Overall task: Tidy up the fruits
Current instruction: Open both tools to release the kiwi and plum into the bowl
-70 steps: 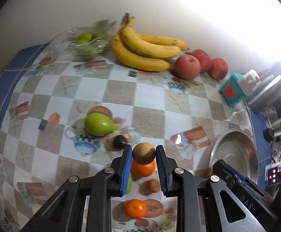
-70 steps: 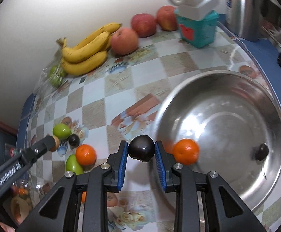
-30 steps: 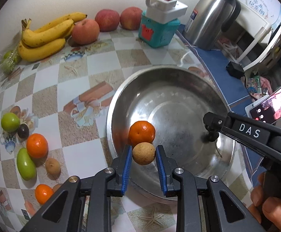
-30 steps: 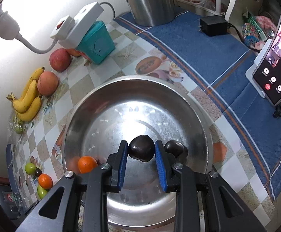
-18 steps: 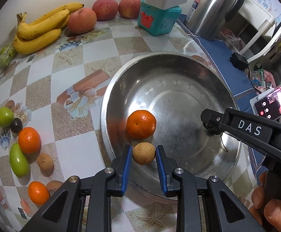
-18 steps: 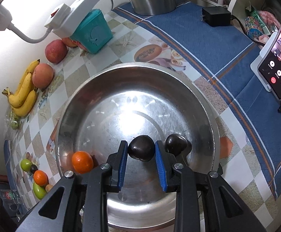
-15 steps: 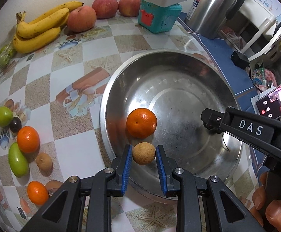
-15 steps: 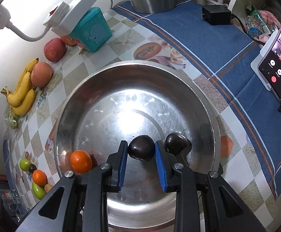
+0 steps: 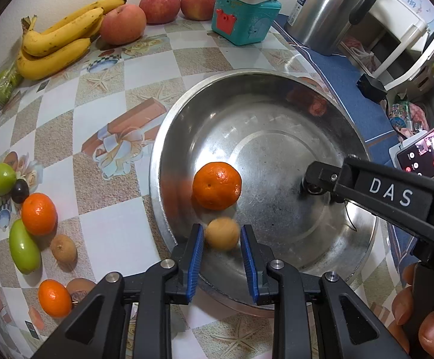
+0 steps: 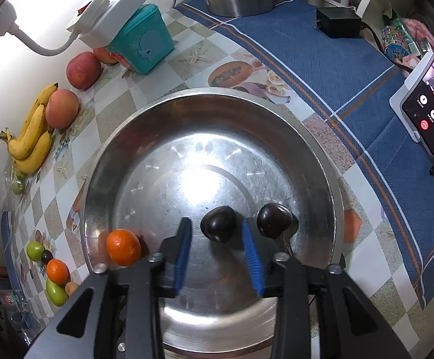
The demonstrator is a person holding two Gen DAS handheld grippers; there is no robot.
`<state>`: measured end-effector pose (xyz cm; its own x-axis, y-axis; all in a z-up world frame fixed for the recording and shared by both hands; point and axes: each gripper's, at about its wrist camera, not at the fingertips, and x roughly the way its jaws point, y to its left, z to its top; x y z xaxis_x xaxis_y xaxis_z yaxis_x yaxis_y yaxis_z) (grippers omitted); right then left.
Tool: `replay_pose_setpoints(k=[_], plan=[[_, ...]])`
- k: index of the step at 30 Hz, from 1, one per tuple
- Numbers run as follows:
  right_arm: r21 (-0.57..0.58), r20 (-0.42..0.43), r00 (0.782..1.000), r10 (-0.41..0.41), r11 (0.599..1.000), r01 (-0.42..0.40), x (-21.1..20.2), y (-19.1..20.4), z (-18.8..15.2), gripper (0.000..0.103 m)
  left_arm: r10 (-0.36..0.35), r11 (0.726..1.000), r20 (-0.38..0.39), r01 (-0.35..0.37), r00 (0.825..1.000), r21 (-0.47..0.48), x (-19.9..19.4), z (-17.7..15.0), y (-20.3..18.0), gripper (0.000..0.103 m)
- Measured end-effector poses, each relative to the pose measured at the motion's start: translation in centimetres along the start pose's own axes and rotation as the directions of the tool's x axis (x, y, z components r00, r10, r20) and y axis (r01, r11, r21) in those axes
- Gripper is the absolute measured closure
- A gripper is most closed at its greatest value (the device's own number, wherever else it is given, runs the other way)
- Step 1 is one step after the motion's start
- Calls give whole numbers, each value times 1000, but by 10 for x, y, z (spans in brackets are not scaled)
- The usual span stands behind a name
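A steel bowl (image 9: 169, 137) sits on the checked tablecloth with a mandarin (image 9: 217, 186) inside it. My left gripper (image 9: 221, 229) hangs over the bowl's near wall, its blue pads against a small brown fruit (image 9: 221, 234) that looks blurred. Over the bowl floor, my right gripper (image 10: 216, 223) has its jaws opening. A dark round fruit (image 10: 218, 223) sits between them with a gap on each side. A second dark fruit (image 10: 273, 220) lies in the bowl (image 10: 97, 179) just right of the right pad. The right gripper's finger (image 9: 315, 179) also shows in the left wrist view.
Left of the bowl lie loose fruits: mandarins (image 9: 39, 214), green ones (image 9: 24, 249), small brown ones (image 9: 63, 248). Bananas (image 9: 58, 42) and apples (image 9: 122, 24) line the wall beside a teal box (image 9: 240, 21). A steel kettle (image 9: 327, 9) and a phone (image 10: 429, 113) stand on the blue cloth.
Both grippers carried their fruits from the table to over the bowl. The right jaws have now spread apart and released the dark fruit. The brown fruit in the left gripper has turned blurry.
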<state>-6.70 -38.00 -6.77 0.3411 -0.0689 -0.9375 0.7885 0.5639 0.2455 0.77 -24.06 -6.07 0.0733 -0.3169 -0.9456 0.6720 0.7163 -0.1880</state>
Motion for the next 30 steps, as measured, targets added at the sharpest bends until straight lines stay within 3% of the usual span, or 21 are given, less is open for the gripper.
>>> replay_pose_setpoints(k=[5,7,11,16,24,30], plan=[[-2,14,1000,-3,1000,3,-5,1,1,57,-5,1000,10,5,1000,-2,-5,1,0,72],[-2,25,1000,-5,1000,5,-9,1,2,51,-9,1000,17,9,1000,0,-8,1,1,62],[-4,45,999,-2,1000,3,-18,1,4,45,-16,1000,30,16,999,2,-14,3,0,60],[-12,68,998,-8,1000,9,-27,1,4,37,-16,1000,46,17,999,-15,-22,5,3,43],[-15,69,998,-9,1000,10,-28,3,4,36,12,996,54,-7,998,-86,-30,8,29,40],[-38,64,998,-6,999,8,-27,9,3,37,34,977,69,-19,997,-211,-41,10,68,40]])
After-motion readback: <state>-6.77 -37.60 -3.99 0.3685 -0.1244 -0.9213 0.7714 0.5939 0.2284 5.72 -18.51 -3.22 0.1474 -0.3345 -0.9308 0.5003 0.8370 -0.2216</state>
